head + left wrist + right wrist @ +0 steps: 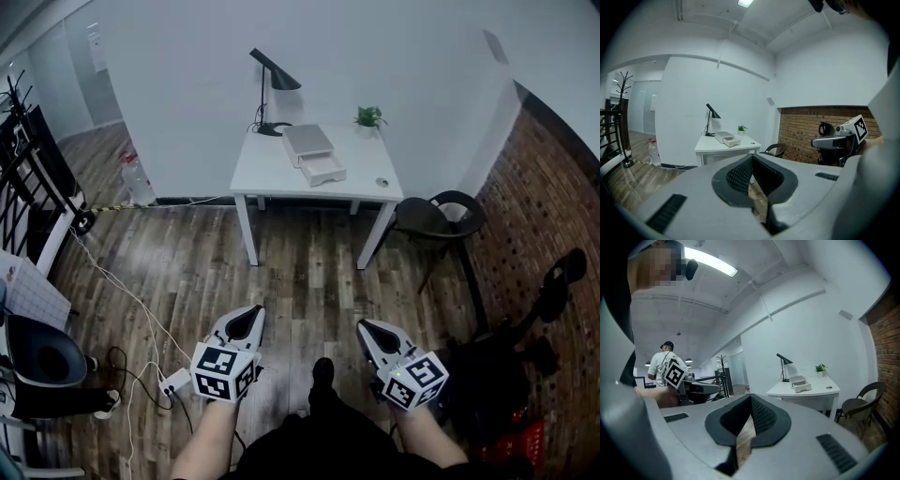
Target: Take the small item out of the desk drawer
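Claws are shut and empty: your left claw [246, 319] and right claw [368, 330] sit low, counter [267, 173] near the top.

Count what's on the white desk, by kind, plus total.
On the desk:
lamp: 1
drawer unit: 1
potted plant: 1
small round object, too small to identify: 1
Total: 4
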{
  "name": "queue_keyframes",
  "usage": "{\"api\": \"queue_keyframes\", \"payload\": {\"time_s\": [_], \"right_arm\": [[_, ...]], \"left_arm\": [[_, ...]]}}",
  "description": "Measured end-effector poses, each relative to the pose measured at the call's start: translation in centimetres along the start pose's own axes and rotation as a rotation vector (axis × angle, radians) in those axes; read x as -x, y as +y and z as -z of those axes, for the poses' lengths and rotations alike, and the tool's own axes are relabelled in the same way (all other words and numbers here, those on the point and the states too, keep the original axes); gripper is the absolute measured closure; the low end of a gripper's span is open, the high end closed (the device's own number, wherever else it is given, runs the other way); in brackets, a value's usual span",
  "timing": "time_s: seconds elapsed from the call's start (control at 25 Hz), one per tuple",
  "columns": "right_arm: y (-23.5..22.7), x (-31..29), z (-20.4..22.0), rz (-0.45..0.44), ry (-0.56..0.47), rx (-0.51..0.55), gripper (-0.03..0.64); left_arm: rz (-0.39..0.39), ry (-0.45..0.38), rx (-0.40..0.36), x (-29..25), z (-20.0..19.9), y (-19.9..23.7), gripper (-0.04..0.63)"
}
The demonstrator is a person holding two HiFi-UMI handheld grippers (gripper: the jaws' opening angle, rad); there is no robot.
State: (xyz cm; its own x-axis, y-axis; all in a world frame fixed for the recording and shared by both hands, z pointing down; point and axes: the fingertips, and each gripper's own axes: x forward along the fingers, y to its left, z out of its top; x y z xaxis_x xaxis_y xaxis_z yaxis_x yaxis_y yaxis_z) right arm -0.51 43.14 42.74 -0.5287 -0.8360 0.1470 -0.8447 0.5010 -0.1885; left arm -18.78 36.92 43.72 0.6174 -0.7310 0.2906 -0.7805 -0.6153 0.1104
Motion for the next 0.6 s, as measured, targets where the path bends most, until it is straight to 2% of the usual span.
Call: {"api": "queue_keyframes", "payload": {"time_s": [0.24, 0.6], "right_arm": [[-5.6, -5.0, 0.4, 0.017, 0.030, -0.032, 0.614], [-16.5, -12.3, 0.7, 0.010, 0.093, -0.110, 0.614]], "left_arm": [[0.002, 0.049, 0.019, -6.3, -0.2, 2.3, 0.586], [0.009, 0.127, 0.047, -18.1, -1.0, 5.0, 0.586]]}}
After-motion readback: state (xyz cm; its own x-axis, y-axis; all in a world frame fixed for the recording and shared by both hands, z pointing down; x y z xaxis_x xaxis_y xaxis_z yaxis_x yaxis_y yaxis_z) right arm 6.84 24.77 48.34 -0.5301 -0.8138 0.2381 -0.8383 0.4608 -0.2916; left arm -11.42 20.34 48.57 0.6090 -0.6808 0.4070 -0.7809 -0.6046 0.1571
